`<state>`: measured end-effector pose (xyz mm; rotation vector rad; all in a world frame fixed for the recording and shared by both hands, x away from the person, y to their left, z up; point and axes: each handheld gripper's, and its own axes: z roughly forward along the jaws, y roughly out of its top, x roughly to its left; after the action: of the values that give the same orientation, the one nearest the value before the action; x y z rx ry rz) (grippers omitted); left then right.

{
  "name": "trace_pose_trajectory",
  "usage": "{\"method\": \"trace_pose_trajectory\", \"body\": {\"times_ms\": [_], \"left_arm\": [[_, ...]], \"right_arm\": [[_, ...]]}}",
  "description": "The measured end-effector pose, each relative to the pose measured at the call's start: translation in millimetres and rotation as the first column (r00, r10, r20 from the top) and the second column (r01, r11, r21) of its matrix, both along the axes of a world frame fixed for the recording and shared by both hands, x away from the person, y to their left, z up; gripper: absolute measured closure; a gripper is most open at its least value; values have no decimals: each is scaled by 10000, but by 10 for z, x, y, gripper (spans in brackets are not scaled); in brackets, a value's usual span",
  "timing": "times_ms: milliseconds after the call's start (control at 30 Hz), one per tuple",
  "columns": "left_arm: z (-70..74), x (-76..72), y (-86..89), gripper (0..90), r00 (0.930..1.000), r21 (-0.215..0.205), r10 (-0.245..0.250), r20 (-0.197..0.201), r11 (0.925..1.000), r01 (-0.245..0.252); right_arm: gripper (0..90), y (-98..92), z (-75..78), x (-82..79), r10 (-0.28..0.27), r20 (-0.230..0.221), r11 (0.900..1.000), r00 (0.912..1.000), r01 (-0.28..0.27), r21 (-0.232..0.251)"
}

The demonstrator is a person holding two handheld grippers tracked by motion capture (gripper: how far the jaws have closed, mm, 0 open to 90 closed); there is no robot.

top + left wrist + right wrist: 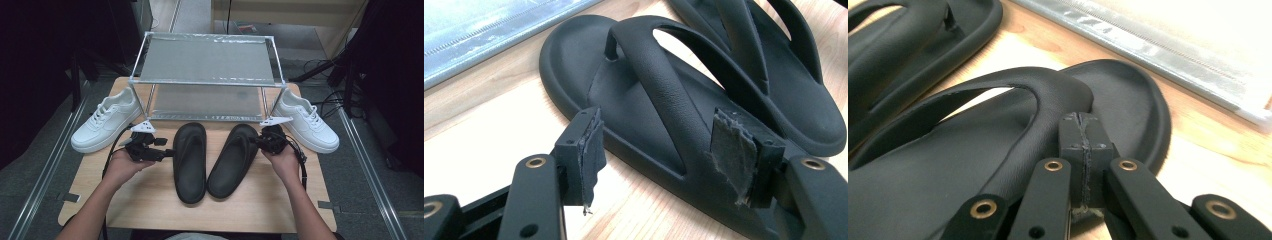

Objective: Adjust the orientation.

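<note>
Black rubber is what you are working with: two flip-flops lie side by side in the middle of the wooden table (pixel 150 200), just in front of a metal rack (pixel 207 82) with two shelves. From above you can count two white sneakers, one (pixel 102 122) at the far left and one (pixel 307 122) at the far right. Your left gripper (pixel 167 152) sits at the left flip-flop (pixel 190 162), and its own view shows the jaws open, with torn pads (pixel 734 150) on either side of the shoe's edge. Your right gripper (pixel 260 141) is at the right flip-flop (pixel 232 162); its own view shows its jaws closed together, holding nothing, by the strap (pixel 1013 85).
</note>
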<state>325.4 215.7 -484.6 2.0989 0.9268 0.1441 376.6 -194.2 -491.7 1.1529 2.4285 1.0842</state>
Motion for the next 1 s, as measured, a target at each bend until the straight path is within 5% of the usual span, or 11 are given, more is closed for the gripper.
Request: {"method": "trace_pose_trajectory", "body": {"times_ms": [400,467,600,700,1000], "left_arm": [[-7,6,33,429,9999,-117,-59,-117,9999,58],[-20,10,42,472,9996,-5,-183,-226,9998,183],[-98,94,127,699,9973,-25,-190,-704,9998,189],[-162,153,156,778,9941,-61,-46,-1086,10000,40],[-247,185,-3,881,9926,567,-484,-1116,9969,550]], "right_arm": [[900,257,-36,41,238,112,9996,9997,-236,-169],[900,253,6,7,172,278,9998,9995,-170,-70],[900,198,127,-121,175,523,9991,9985,-194,368],[900,134,118,-242,366,265,9992,9990,-370,158],[900,8,12,-563,673,-611,9976,9959,-682,-130]]}}
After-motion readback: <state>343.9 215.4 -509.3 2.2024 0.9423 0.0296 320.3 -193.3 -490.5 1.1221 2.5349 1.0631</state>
